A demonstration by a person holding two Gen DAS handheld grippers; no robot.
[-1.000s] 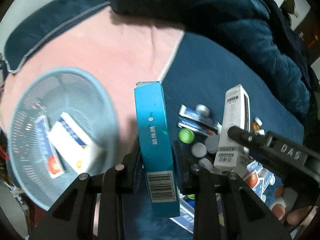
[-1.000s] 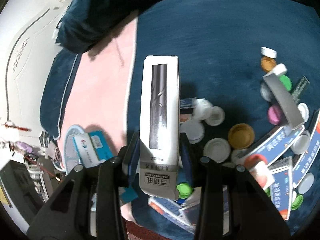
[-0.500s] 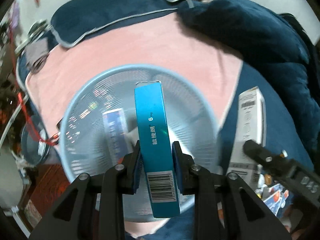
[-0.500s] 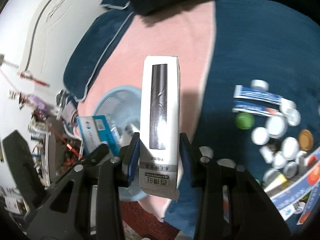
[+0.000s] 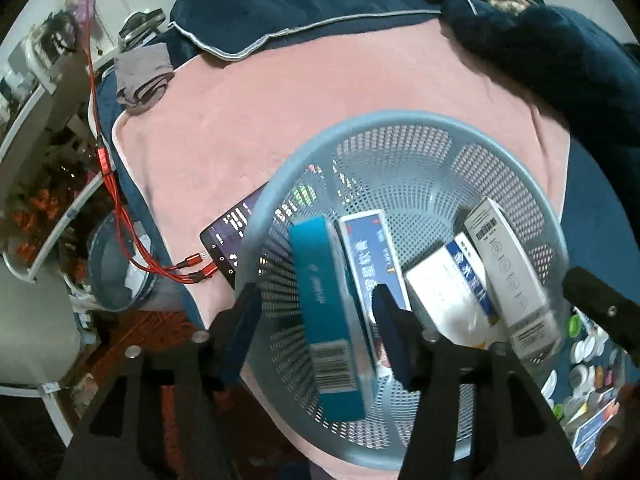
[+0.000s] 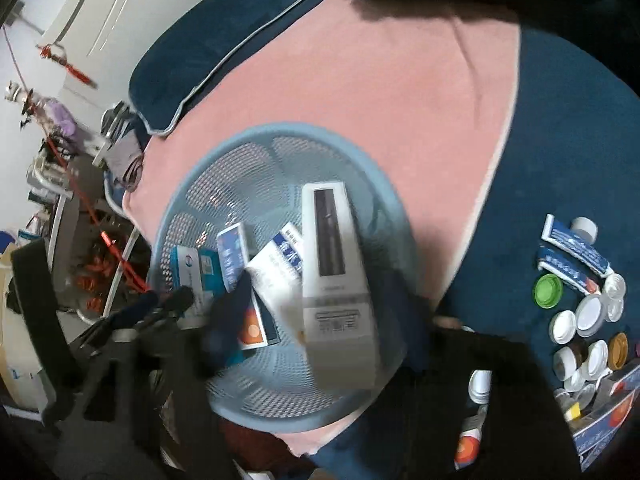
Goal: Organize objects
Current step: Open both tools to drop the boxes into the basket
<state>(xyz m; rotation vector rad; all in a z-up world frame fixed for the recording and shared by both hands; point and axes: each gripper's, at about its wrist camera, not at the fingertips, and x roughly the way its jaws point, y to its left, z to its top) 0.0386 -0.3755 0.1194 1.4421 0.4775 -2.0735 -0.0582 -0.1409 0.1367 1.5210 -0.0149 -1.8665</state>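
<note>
Both my hand-held grippers hang over the basket [image 5: 400,128] on the bed, jaws opening: the left hand-held gripper [image 5: 316,312] frees the teal box [image 5: 324,300], the right hand-held gripper [image 6: 316,312] the white box [image 6: 332,264], dropping them among boxes already sorted there.

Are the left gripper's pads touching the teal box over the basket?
Apart. In the left wrist view the left gripper has its jaws opening; gaps show on both sides between its pads and the teal box above the blue basket.
</note>
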